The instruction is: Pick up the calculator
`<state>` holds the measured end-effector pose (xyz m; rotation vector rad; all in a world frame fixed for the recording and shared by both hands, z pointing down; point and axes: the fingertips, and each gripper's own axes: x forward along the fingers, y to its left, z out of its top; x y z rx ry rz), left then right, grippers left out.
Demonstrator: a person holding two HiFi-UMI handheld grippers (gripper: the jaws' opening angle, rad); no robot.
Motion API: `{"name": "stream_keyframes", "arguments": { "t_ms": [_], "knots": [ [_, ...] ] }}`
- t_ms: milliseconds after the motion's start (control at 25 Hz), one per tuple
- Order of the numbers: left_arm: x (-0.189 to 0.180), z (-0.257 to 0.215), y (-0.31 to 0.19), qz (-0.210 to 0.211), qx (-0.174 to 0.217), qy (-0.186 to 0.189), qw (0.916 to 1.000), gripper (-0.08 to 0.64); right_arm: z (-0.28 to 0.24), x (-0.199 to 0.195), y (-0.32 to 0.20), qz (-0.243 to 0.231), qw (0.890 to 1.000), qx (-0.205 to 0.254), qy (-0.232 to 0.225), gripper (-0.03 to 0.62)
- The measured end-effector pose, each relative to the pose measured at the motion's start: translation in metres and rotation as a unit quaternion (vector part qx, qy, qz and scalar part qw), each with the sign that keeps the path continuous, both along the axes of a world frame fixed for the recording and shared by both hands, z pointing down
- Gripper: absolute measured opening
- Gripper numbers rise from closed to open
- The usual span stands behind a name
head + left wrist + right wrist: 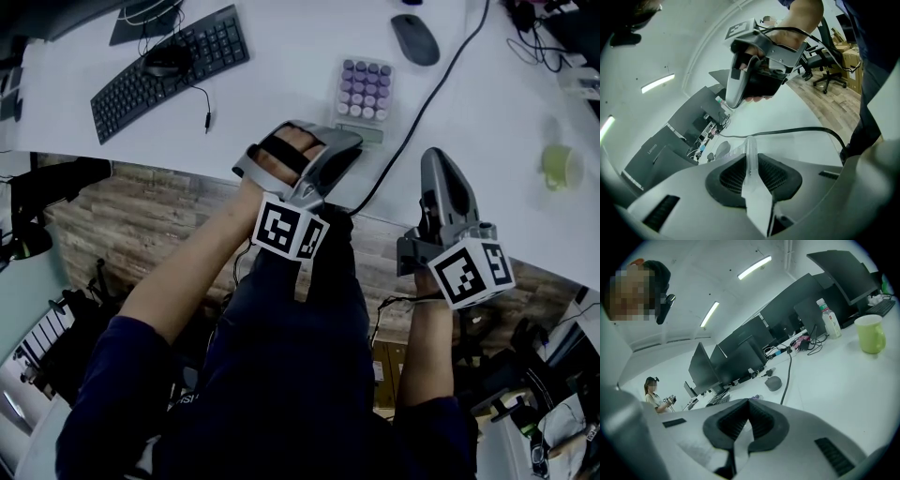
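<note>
The calculator (364, 92), pale with purple keys, lies on the white desk (281, 84) near its front edge. My left gripper (349, 141) reaches over that edge to the calculator's near end. In the left gripper view a thin pale slab, the calculator (751, 161) seen edge-on, stands between the pads, which press on both of its sides, so my left gripper (750, 140) is shut on it. My right gripper (437, 159) hovers to the right of the calculator, jaws together and empty. Its tips (749, 401) meet in the right gripper view.
A black cable (422, 112) runs across the desk between the two grippers. A keyboard (169, 70) lies at the left, a mouse (414, 39) behind the calculator, a green cup (561, 166) at the right. Monitors (787, 310) and a bottle (829, 317) stand further back.
</note>
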<state>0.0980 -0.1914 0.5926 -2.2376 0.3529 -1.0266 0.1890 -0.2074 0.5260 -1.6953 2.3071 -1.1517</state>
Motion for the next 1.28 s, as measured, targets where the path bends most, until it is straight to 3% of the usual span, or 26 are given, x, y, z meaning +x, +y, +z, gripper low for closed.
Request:
{"name": "stream_keyframes", "arguments": {
  "t_ms": [480,1280],
  "knots": [
    [-0.007,-0.024,-0.006,0.003,0.007,-0.003,1.0,0.095,-0.026,0.0,-0.005,0.003,1.0,0.019,0.008,0.004],
    [0.002,-0.122,-0.032,0.005,0.085,0.037,0.9957,0.095,-0.101,0.007,-0.017,0.013,0.996,0.079,0.027,0.004]
  ]
}}
